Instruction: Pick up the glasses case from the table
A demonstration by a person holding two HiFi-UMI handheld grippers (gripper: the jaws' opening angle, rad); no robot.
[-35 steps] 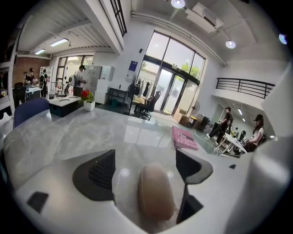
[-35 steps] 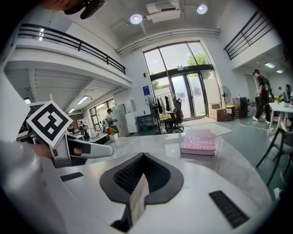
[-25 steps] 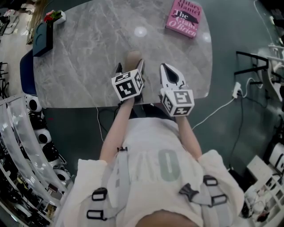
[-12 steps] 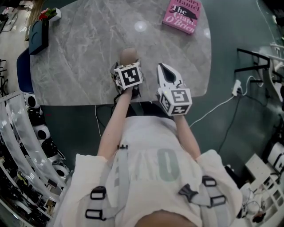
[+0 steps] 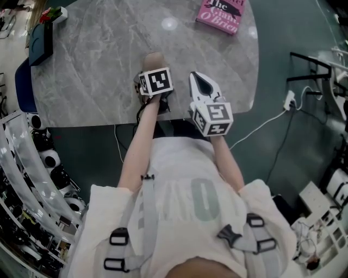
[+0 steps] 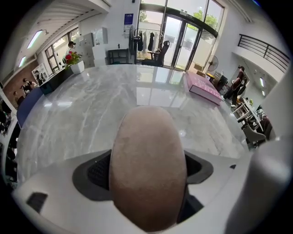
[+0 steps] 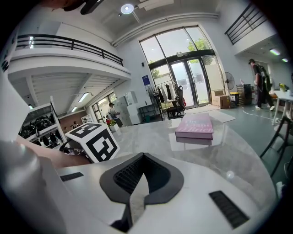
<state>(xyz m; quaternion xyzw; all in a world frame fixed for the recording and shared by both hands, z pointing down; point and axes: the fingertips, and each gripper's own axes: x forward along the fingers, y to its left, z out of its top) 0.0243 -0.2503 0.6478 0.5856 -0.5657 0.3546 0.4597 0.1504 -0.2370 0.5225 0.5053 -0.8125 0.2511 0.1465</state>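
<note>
A: What is the left gripper (image 5: 154, 76) doing?

B: Its jaws are closed in on the glasses case (image 6: 147, 155), one dark pad on each side of the tan shell, pressing across its narrow width. Nothing else is between them.

A: Which way does the case lie from that grip?

B: Straight ahead. Its long axis runs along the gripper's own line, away from the person. The near end sits between the jaws and the rounded far end pokes out past them toward the middle of the table (image 5: 98, 65).

A: Is it off the surface?

B: I cannot tell. From the head view it hangs over the grey marble, just in from the near edge. No view shows whether there is a gap under it.

A: And the right gripper (image 7: 142, 178)?

B: Its jaws are pressed together with nothing in them. It is beside the left gripper, on the person's right, over the table's near edge. It is close to the case but not touching it.

A: So what does the lift turn on?

B: My guess is the overhang. Much of the case reaches forward of the pads, so the nose may dip if the hold is light. A straight rise with the gripper kept level looks best. The pink book (image 5: 219, 11) lies well apart at the far right, out of the way
</note>
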